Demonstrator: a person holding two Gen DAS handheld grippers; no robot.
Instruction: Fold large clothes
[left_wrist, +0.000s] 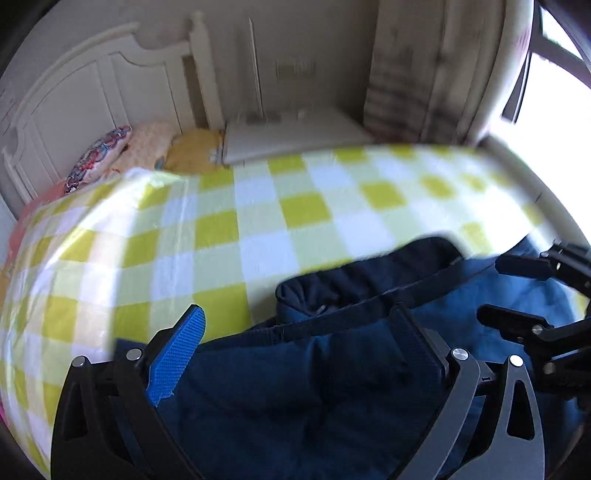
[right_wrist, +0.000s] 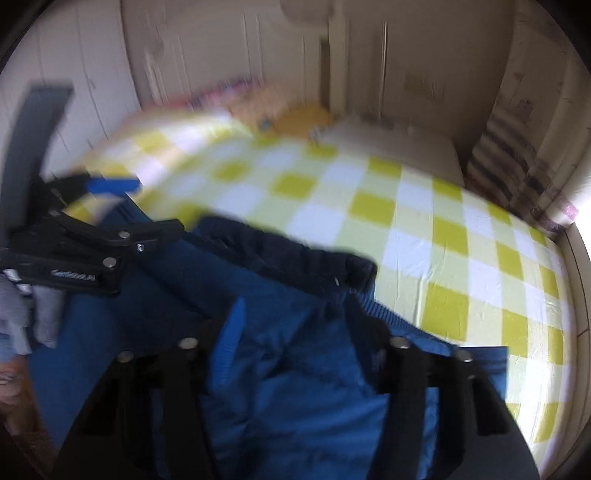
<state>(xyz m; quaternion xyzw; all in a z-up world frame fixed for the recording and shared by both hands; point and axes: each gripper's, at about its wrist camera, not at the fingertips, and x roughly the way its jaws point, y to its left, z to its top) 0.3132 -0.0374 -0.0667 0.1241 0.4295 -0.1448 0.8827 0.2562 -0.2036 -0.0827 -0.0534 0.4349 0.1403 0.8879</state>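
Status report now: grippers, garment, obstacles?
Left gripper open above blue garment. Right gripper over garment, grip unclear. Nothing else on checkered sheet nearby.

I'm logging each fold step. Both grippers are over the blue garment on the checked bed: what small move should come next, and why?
Probably lower the left gripper and right gripper onto the garment and pinch its edge. Both look open with nothing clamped, and the garment still lies bunched on the bed.
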